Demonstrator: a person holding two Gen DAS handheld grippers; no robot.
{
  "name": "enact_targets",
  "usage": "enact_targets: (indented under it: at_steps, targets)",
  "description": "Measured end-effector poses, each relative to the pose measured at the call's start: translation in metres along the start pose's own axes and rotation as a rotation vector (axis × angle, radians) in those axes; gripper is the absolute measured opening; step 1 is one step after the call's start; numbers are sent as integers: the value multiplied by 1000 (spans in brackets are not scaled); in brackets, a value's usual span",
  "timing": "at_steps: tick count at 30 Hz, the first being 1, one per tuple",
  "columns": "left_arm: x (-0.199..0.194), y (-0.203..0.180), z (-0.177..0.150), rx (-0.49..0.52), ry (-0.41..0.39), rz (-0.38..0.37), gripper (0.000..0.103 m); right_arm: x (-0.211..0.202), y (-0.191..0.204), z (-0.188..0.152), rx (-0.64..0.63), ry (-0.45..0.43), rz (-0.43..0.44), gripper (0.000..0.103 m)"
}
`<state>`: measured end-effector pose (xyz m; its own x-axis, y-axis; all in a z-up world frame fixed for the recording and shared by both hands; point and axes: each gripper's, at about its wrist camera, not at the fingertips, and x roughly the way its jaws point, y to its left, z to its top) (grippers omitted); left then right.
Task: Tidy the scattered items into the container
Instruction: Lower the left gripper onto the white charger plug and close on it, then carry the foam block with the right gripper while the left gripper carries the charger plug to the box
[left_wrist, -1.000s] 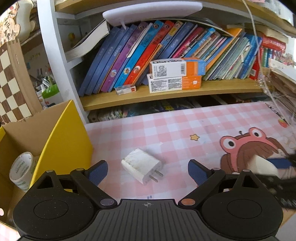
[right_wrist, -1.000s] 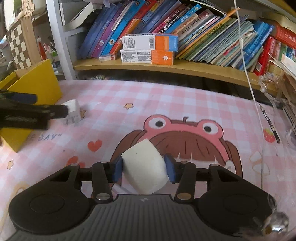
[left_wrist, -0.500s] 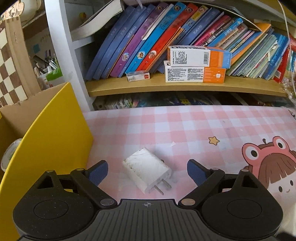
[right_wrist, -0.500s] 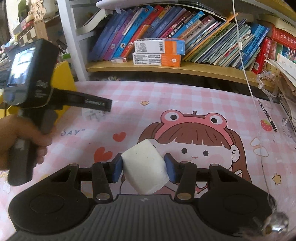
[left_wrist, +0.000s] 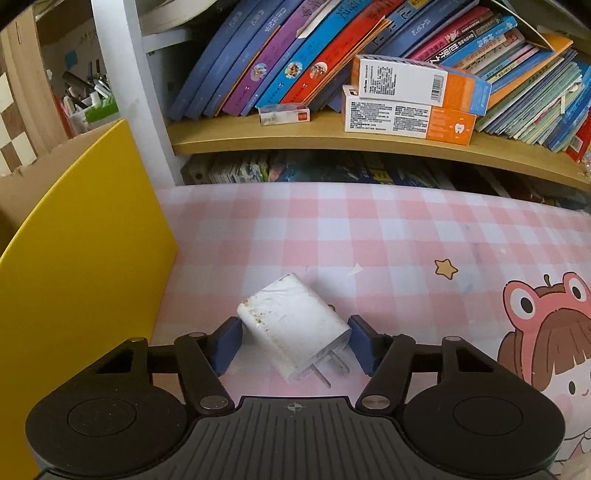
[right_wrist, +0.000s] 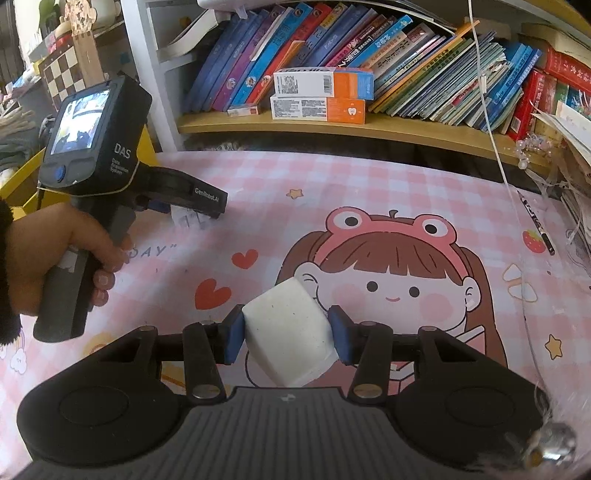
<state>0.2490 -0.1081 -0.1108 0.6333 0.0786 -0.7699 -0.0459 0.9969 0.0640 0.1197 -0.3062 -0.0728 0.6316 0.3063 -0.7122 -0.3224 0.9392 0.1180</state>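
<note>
A white charger plug (left_wrist: 295, 326) lies on the pink checked mat, prongs toward the camera. My left gripper (left_wrist: 294, 343) has its blue pads pressed to the plug's two sides, shut on it. The yellow container (left_wrist: 85, 240) stands just left of it, its inside hidden in this view. In the right wrist view, my right gripper (right_wrist: 288, 336) is shut on a white foam block (right_wrist: 291, 332), held above the cartoon girl print. A hand (right_wrist: 55, 258) holds the left gripper (right_wrist: 207, 206) at the left, low over the mat beside the yellow container (right_wrist: 18, 177).
A wooden shelf (left_wrist: 332, 136) with leaning books and two orange-and-white boxes (left_wrist: 410, 110) runs along the back. A pen (right_wrist: 535, 221) lies at the mat's right edge, and a white cable (right_wrist: 491, 110) hangs down there. A chessboard (right_wrist: 62, 77) stands at the far left.
The left gripper's fingers have gone from wide apart to closed on the charger, after moving lower and closer to it. The right gripper has pulled back with the block still in it.
</note>
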Motion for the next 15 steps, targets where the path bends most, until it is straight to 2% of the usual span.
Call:
enact_targets:
  at_steps: [2,3,4,9,15]
  targets:
    - [0,2,0,5,0,-10,57,-1,0,-1,0,1,-2,46]
    - [-1,2,0,8,2,-14,49,-1,0,-1,0,1,-3,46]
    - [-2,3,0,10,4,-16,47,-1,0,-1,0,2,-4,46]
    - [-14,6,-4,33,-3,-47,47,-4,3,-2,1,0,0,46]
    - [-46,0,-14,108,-51,-110,47,-9,6,-4,1,-3,5,46]
